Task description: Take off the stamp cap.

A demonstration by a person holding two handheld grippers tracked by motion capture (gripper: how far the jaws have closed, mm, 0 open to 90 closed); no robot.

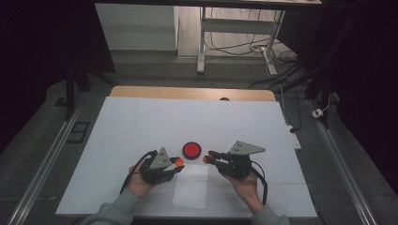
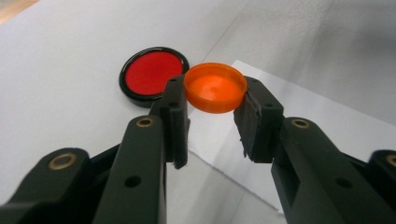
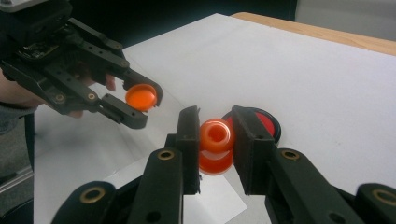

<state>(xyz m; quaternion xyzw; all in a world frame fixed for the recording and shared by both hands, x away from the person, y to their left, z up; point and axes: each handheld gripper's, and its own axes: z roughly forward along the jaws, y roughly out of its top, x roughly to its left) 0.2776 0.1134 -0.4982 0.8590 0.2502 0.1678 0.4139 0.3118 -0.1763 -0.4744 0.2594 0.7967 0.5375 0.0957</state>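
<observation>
A white-covered bench (image 1: 141, 122) carries a red-filled black dish (image 1: 191, 150). An orange cap (image 2: 215, 87) is gripped by the left tongs (image 1: 177, 162), its open orange bottle (image 3: 216, 140) by the right tongs (image 1: 207, 159).

Dim room; grey floor (image 1: 42, 136) (cables trailing) beyond white-covered table (image 1: 141, 117).

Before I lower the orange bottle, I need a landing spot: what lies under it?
Under the orange bottle lies a white cloth on the white table. The tongs cover part of the cloth; the red-and-black disc sits behind.
</observation>
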